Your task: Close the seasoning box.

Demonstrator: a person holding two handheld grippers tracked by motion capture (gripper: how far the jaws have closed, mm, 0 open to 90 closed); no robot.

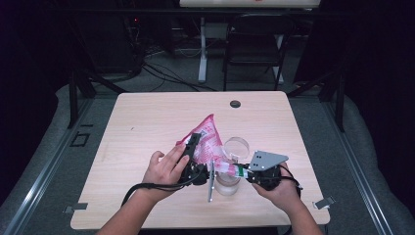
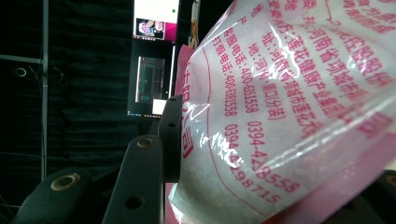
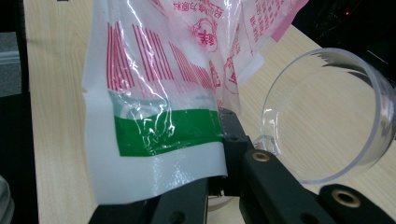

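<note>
Two grippers share one load: your left gripper [image 1: 195, 147] is clamped on the body of the pink-and-white printed bag [image 1: 208, 139], and your right gripper [image 1: 234, 171] is clenched on the bag's lower corner, where a green band and red barcode-like stripes show in the right gripper view [image 3: 163, 130]. You hold the bag tilted above the bench [image 1: 147, 122], its lower end just over the clear glass cup [image 1: 235, 161] standing between your hands. In the left gripper view the bag's [image 2: 280, 116] pink print is Chinese characters with phone numbers; you can read "400-6531558", "400-" followed by blurred digits, and "0394-" with a partly creased rest. White powder or grains show through the film. In the right gripper view the cup [image 3: 327, 116] sits just beside the bag.
</note>
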